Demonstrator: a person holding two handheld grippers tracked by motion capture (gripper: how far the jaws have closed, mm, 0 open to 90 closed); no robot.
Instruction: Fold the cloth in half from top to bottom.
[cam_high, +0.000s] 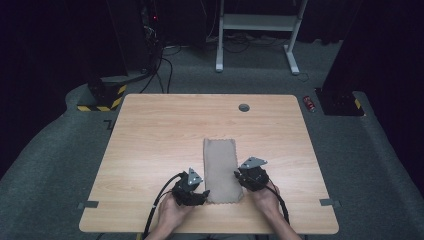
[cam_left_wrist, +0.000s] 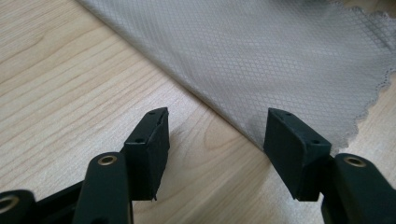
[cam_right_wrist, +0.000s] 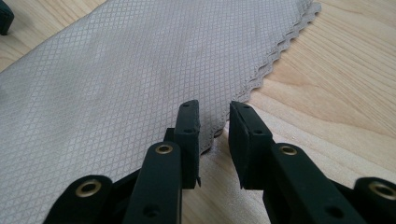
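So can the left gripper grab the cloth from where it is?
Probably yes. The left gripper has open jaws, and the grey cloth's folded edge lies just ahead on the bare table, with nothing between.

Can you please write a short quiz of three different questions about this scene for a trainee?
1. True or false: the folded grey cloth lies between the left gripper and the right gripper.
2. Which edge of the cloth is scalloped in the right gripper view? A) the edge by that gripper's fingers B) no edge
3. Fill in: the cloth lies on a ____ table.

Key: 1 true. 2 A. 3 wooden.
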